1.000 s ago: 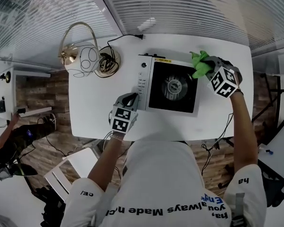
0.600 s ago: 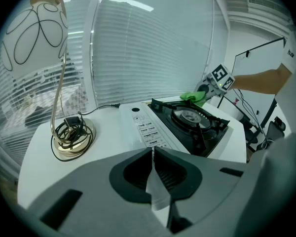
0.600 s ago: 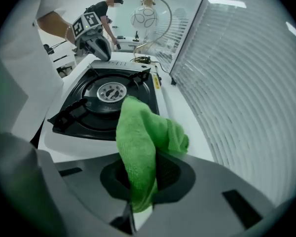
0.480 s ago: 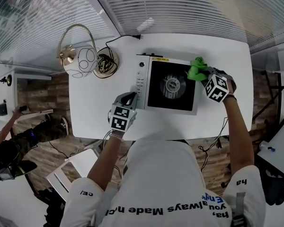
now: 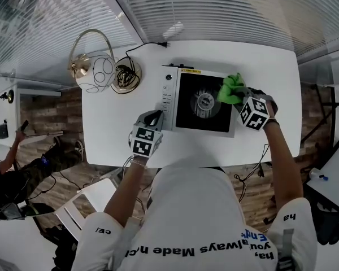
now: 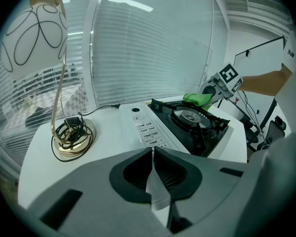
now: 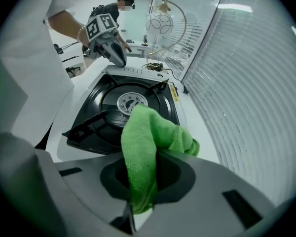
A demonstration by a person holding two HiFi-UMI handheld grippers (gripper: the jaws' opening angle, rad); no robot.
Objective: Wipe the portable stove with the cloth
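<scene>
The portable stove (image 5: 183, 79) lies in the middle of the white table, its black top with a round burner (image 5: 206, 101) in the centre and a white control strip on its left. My right gripper (image 5: 237, 95) is shut on the green cloth (image 5: 230, 89), which rests on the stove's black top by the right edge, just right of the burner. The cloth (image 7: 147, 147) bulges out of the jaws towards the burner (image 7: 130, 101). My left gripper (image 5: 154, 117) is shut with nothing in it, at the stove's front-left corner beside the control strip (image 6: 147, 128).
A gold lamp with a white patterned shade (image 5: 99, 70) and a coiled cable on its base (image 5: 126, 75) stands at the table's back left. A black cord (image 5: 151, 43) runs along the back edge. A person (image 5: 17, 162) sits at far left, off the table (image 5: 271, 61).
My right gripper has carried the green cloth from the stove's back-right corner leftward and nearer, onto the black top by the burner. The left gripper has stayed put.
</scene>
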